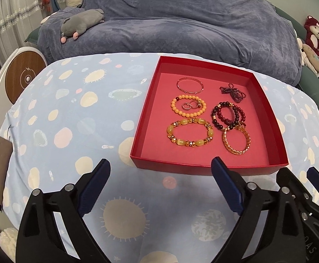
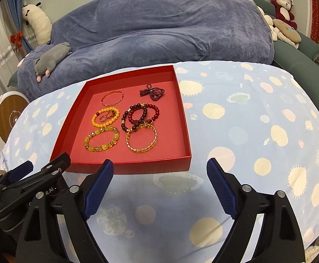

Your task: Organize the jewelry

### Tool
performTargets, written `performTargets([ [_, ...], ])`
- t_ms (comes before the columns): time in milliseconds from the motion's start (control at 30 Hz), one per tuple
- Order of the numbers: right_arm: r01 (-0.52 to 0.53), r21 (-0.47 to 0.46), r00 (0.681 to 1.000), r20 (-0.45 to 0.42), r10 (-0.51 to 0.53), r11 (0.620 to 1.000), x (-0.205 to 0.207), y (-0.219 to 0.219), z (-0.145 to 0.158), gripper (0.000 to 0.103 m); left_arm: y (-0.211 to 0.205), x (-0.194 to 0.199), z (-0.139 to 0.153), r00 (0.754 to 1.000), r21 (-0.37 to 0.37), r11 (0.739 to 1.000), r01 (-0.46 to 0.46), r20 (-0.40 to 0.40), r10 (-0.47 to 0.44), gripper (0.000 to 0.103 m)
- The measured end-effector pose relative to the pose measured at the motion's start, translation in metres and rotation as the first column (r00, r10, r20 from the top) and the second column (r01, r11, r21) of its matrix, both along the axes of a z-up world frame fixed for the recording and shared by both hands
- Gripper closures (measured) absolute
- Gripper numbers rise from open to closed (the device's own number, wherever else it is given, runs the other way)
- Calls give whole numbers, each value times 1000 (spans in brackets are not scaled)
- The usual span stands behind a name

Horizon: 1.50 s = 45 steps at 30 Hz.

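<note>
Black claw (image 1: pixel 160 171) arms, ribbed blue pads (image 2: pixel 98 191), silver screws, partly legible white lettering

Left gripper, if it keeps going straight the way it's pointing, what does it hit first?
Probably the near wall of the red box, towards its left corner. The open left gripper is empty, and only patterned cloth lies before it. Depth is unclear.

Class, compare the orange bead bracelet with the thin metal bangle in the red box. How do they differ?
The orange bead bracelet is a ring of round, opaque beads; the thin metal bangle is one smooth, slim band. The bracelet encircles small rings; the bangle encircles nothing. The bangle lies farther back. Both lie flat in the red box.
</note>
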State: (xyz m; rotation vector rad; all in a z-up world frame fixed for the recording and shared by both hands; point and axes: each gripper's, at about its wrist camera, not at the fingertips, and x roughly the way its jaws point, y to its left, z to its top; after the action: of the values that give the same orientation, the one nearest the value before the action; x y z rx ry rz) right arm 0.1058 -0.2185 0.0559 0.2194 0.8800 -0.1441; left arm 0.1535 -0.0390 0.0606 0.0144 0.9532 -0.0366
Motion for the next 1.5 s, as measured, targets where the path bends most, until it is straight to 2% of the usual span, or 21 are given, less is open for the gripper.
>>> performTargets([
  [233, 10, -19, 1000, -5, -10, 1000, -8, 2, -1, 16, 4, -8, -2, 1000, 6, 1000, -2, -5, 2, 9],
  [267, 12, -19, 1000, -3, -12, 1000, -9, 2, -1, 14, 4, -9, -2, 1000, 5, 1000, -7, -4, 7, 9],
  [300, 17, -22, 1000, -2, -17, 1000, -10, 1, -1, 7, 6, -10, -2, 1000, 5, 1000, -15, -2, 15, 9],
  [333, 19, -22, 1000, 0, -19, 1000, -11, 1, -1, 6, 7, -11, -2, 1000, 0, 1000, -19, -4, 19, 8],
  [1500, 6, -43, 1000, 2, -6, 999, -14, 2, 4, 7, 9, -15, -5, 1000, 40, 999, -14, -13, 14, 7],
])
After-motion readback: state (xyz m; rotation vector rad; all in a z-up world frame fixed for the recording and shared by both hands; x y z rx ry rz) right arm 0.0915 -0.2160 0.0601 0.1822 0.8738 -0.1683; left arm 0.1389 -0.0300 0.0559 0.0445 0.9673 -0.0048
